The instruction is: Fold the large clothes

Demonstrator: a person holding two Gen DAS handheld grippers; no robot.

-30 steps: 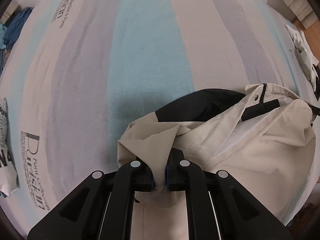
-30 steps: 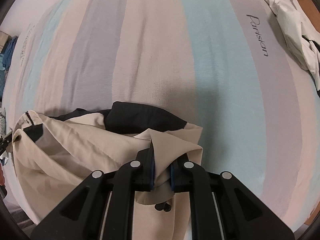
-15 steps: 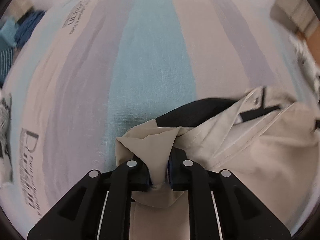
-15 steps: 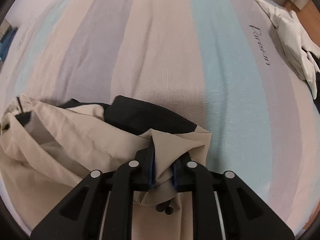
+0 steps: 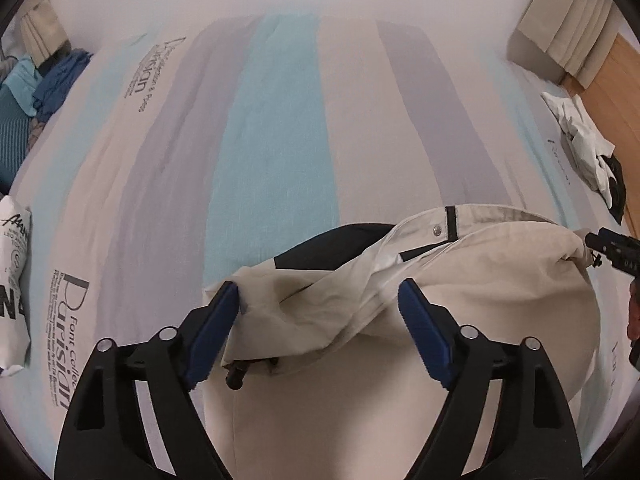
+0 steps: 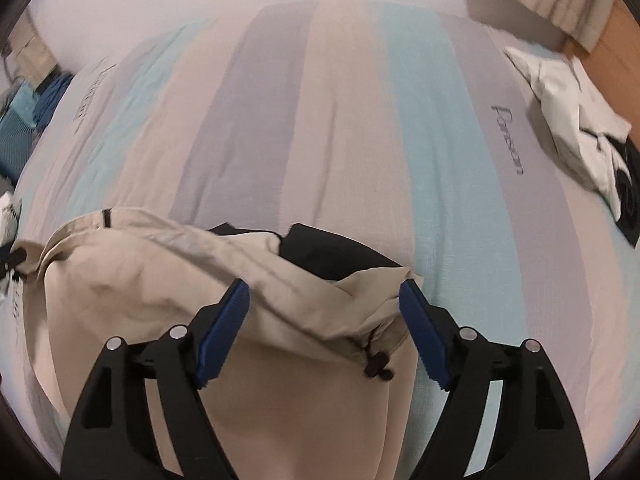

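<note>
A beige jacket (image 5: 480, 292) with a black lining panel (image 5: 332, 248) lies folded over on the striped bed sheet (image 5: 280, 120). It also shows in the right wrist view (image 6: 160, 280), with black panel (image 6: 332, 256). My left gripper (image 5: 320, 300) is open, its blue pads either side of the jacket's left corner, not touching. My right gripper (image 6: 324, 300) is open over the jacket's right corner, above a black drawstring toggle (image 6: 376, 368). The right gripper's tip shows at the far right of the left wrist view (image 5: 612, 248).
A white and black garment (image 5: 588, 156) lies at the bed's right edge, also in the right wrist view (image 6: 580, 136). Blue clothes (image 5: 40, 84) are piled at the far left. A white printed item (image 5: 14, 280) lies at the left edge. Wooden floor (image 5: 612, 88) is right.
Both grippers were shut on jacket corners; both have opened and let the fabric drop onto the jacket. Both have lifted and pulled back a little.
</note>
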